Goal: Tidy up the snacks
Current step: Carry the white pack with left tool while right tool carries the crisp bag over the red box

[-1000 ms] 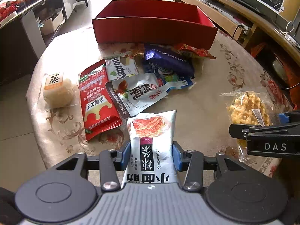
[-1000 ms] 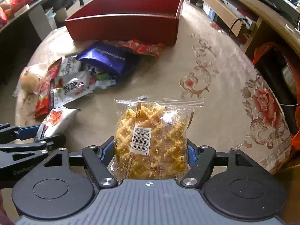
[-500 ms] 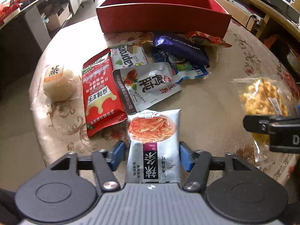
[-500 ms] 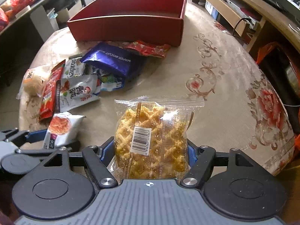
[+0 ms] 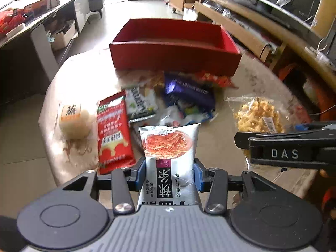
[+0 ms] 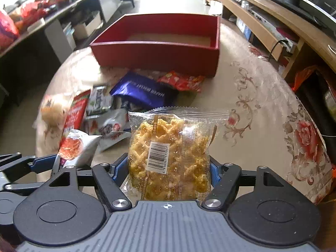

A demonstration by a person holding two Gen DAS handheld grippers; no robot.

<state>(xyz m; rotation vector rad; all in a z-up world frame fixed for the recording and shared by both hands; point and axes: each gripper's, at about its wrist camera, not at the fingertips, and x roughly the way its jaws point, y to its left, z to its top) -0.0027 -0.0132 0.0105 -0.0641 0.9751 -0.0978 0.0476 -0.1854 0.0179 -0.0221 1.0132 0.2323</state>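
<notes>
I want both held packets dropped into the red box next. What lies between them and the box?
A heap of loose snack packets lies on the table against the red box's near wall. Both held packets, silver and clear, seem lifted, so likely nothing blocks them.

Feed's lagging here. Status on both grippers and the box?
Left gripper closing on silver packet. Right gripper shut on clear noodle bag. Red box ahead, empty. Loose snack pile before it.
</notes>
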